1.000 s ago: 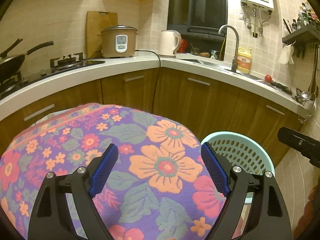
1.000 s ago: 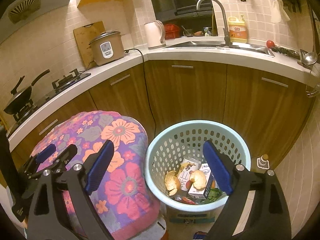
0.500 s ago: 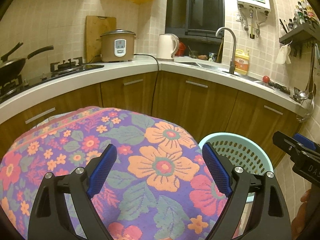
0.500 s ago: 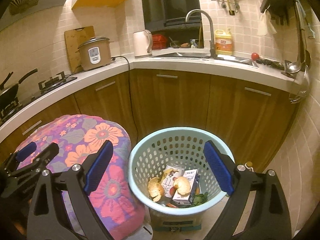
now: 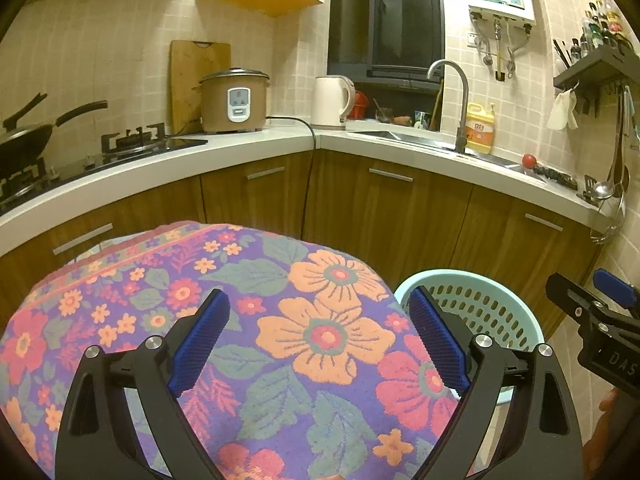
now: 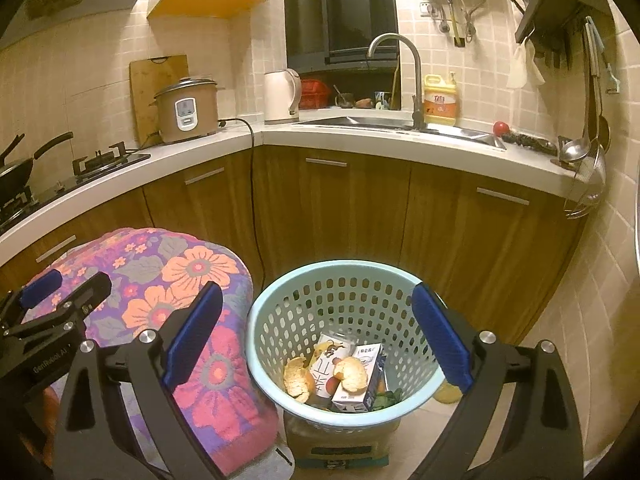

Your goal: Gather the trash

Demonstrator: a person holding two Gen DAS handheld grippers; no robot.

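A light blue perforated basket (image 6: 280,320) stands on the floor in front of the cabinets. It holds orange peels (image 6: 352,374), small cartons (image 6: 362,376) and green scraps. In the right wrist view my right gripper (image 6: 318,336) is open and empty above the basket. In the left wrist view my left gripper (image 5: 318,340) is open and empty over a floral cloth (image 5: 280,280) that covers a table. The basket's rim (image 5: 500,284) shows to the right of the cloth, and the right gripper (image 5: 592,308) enters at the far right.
Brown cabinets and a white L-shaped counter (image 6: 360,140) run behind. On the counter stand a rice cooker (image 6: 186,110), a kettle (image 6: 280,96), a sink with a tap (image 6: 400,80) and a gas hob (image 6: 104,158). A cardboard box (image 6: 340,444) sits under the basket.
Both grippers have risen and drawn back a little; the views tilt up. The right gripper has shifted right, centring over the basket. Both stay open and empty.
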